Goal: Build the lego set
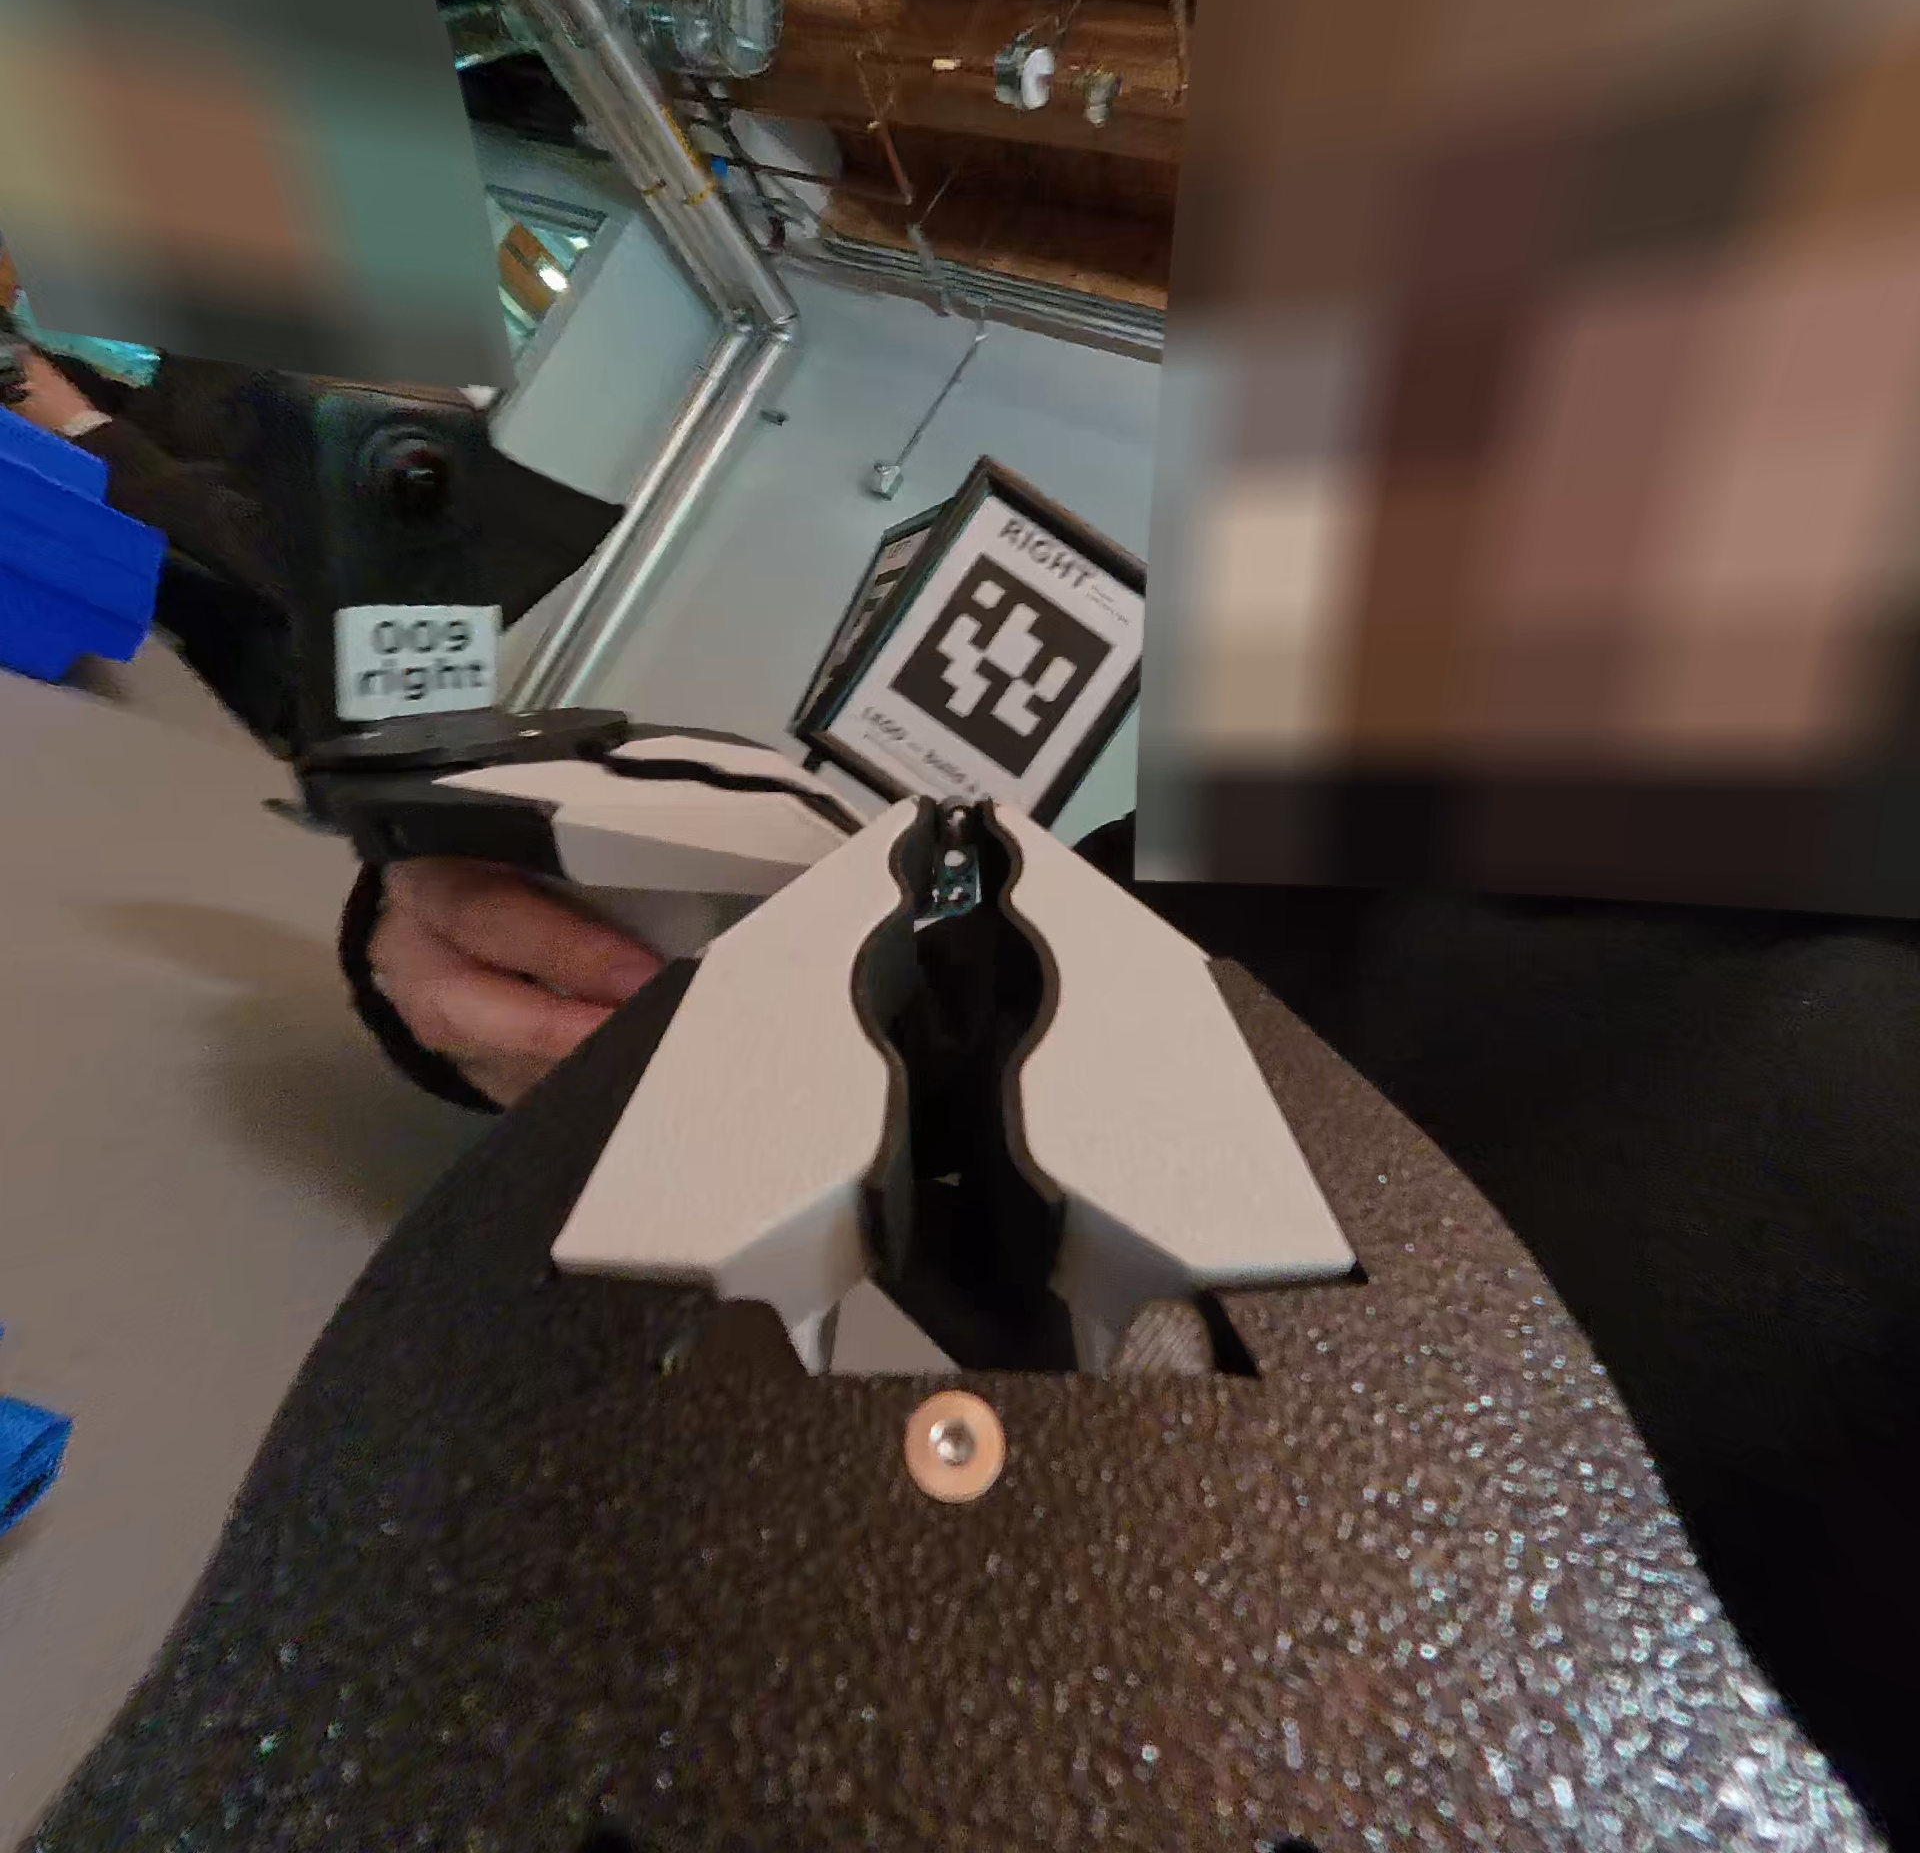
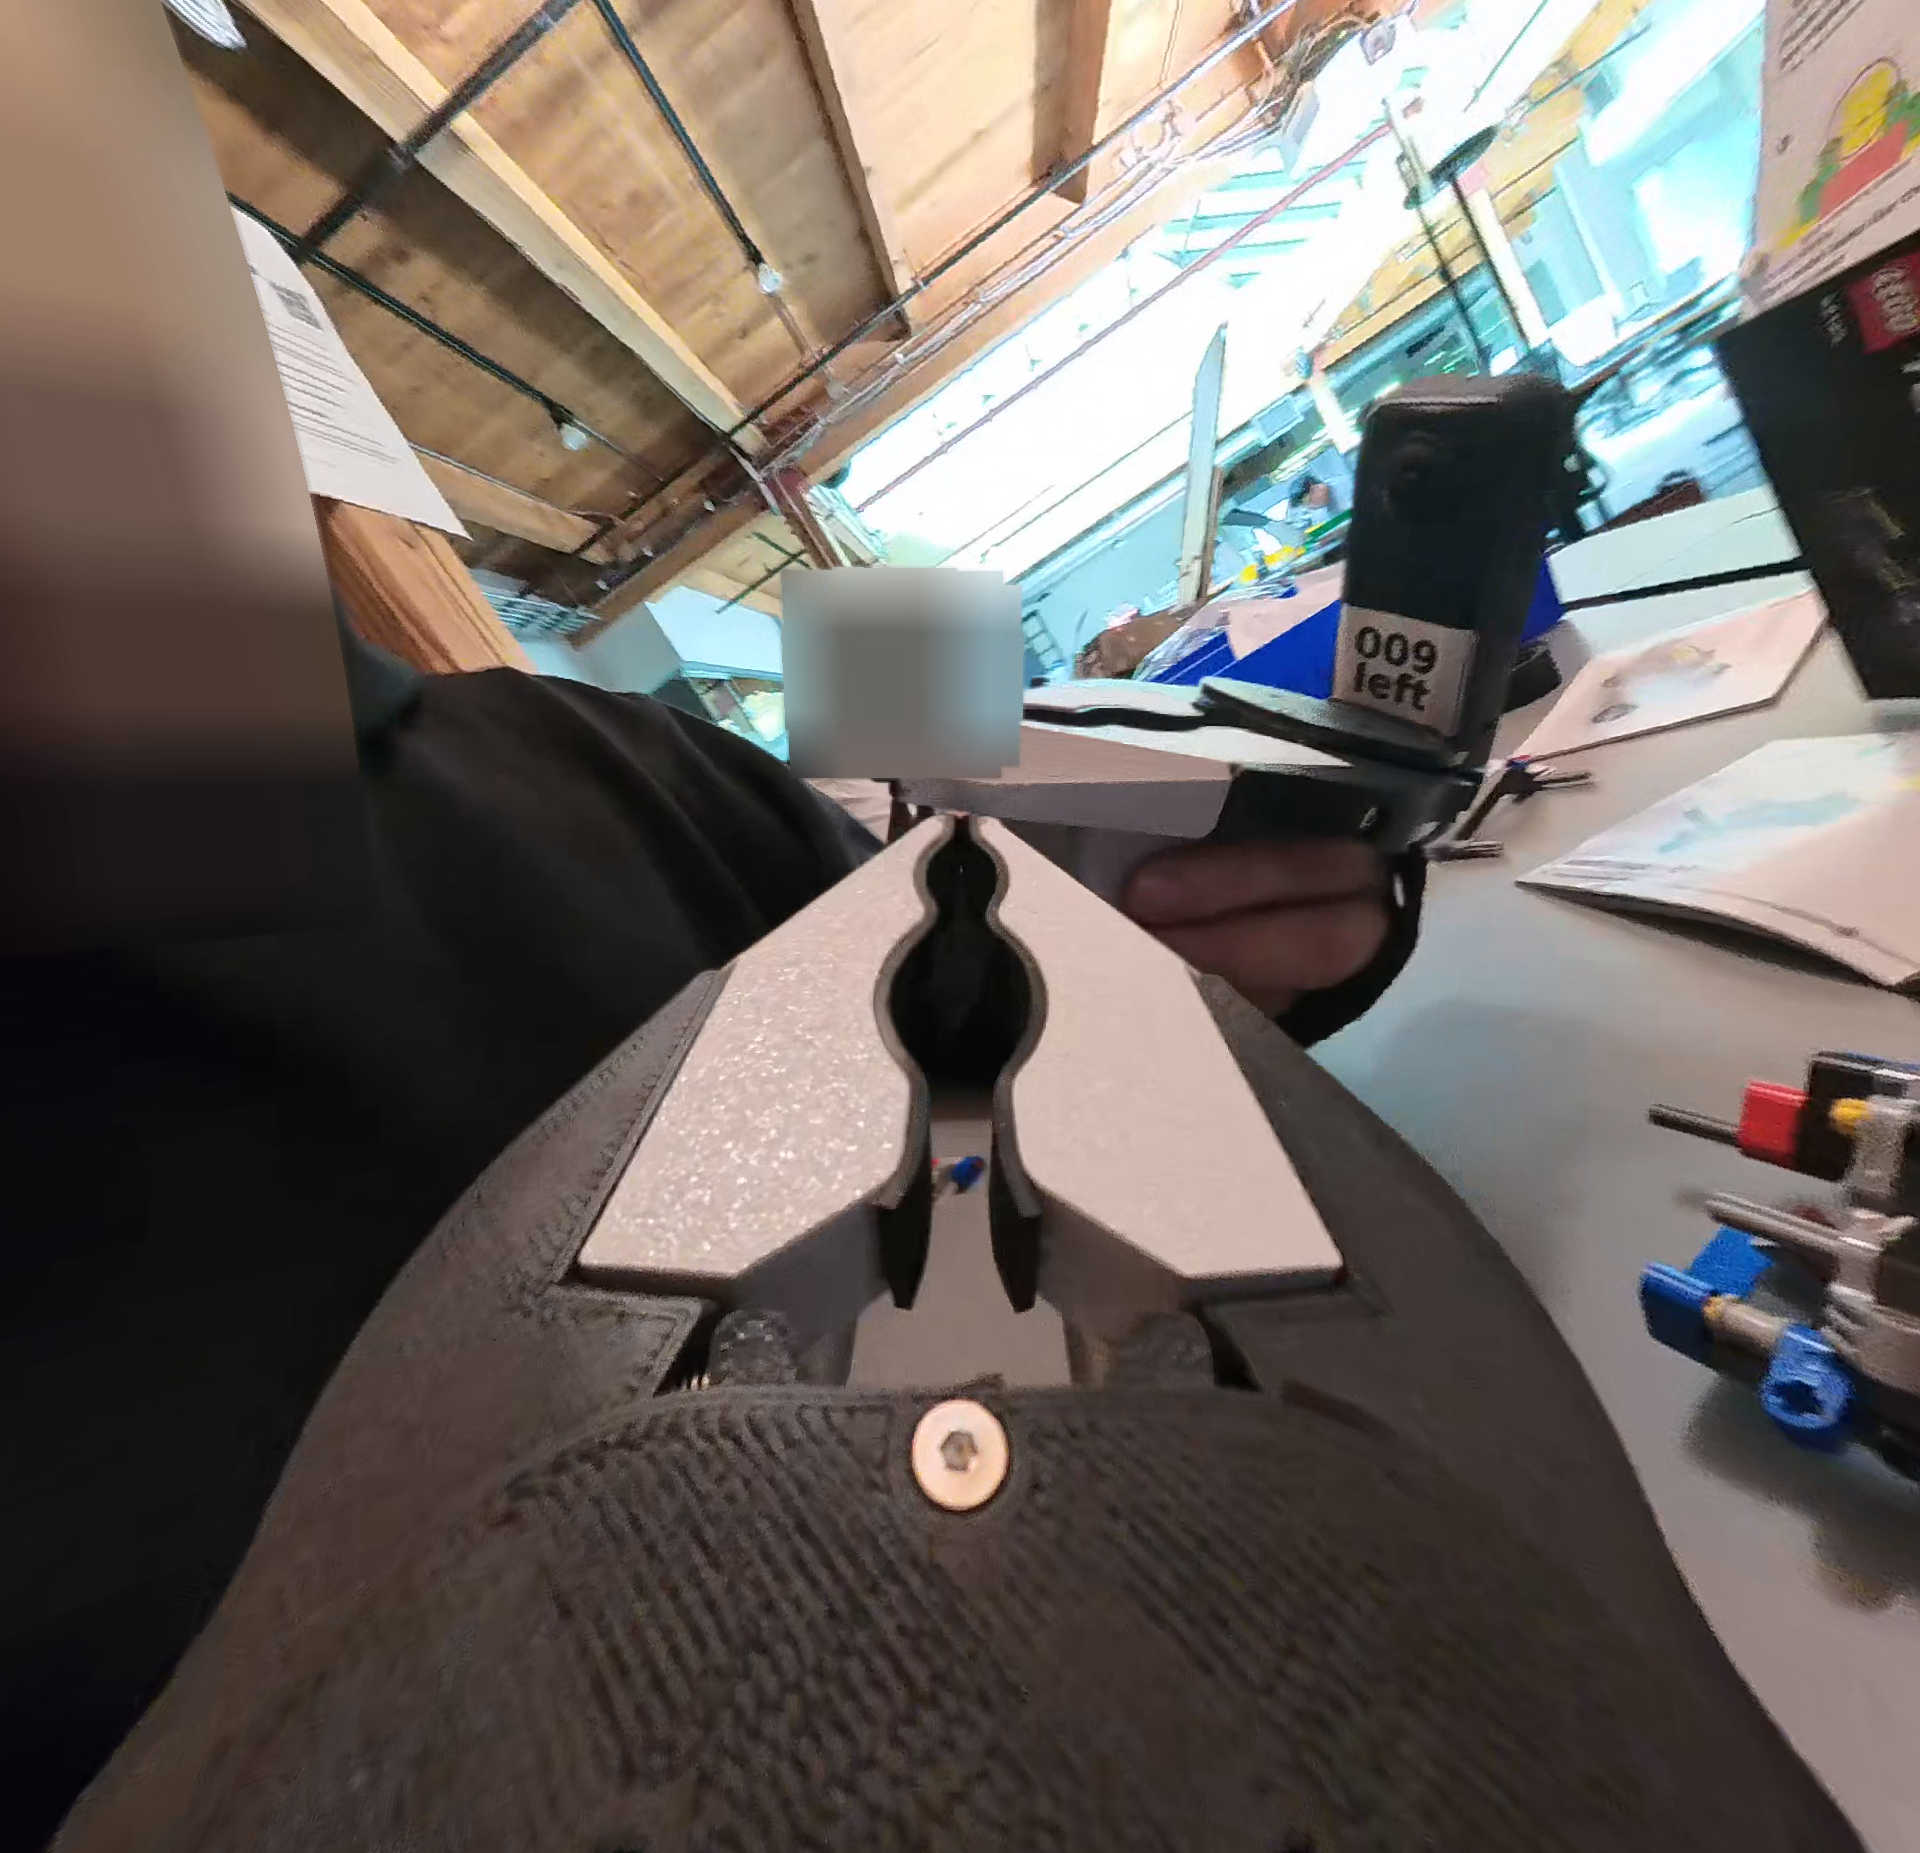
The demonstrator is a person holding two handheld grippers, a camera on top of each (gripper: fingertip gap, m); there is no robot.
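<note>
**Both grippers raised, tips meeting over the table**

Left wrist view: my left gripper (image 1: 954, 824) has its grey fingers (image 1: 790, 1014) closed in at the tips, clamped on a small part (image 1: 954, 873), dark w/ pale metal spots, too small to name further. It sits right at the tips, in the narrow top of the gap. The right gripper (image 1: 831, 801) comes in from the left, its fingers drawn together along a thin dark seam, tips just beside mine; can't tell if it touches the part. A hand (image 1: 499, 982) in a black fingerless glove grips it from below. Behind the tips stands a framed marker card (image 1: 987, 660). A blue bin (image 1: 62, 567) is at far left on the grey table (image 1: 156, 1076).

Right wrist view: right gripper (image 2: 961, 827) tips are together; I can't tell if anything is pinched there. The left gripper (image 2: 914, 780) crosses just past them from the right, its tip partly under a blur patch. Gloved hand (image 2: 1268, 920) holds it. On the table (image 2: 1558, 1076) at right: a partly built brick model (image 2: 1808, 1253) w/ blue, red and grey pieces, near. Open instruction booklets (image 2: 1745, 847) lie farther off, and a dark box (image 2: 1839, 473) at far right.
</note>
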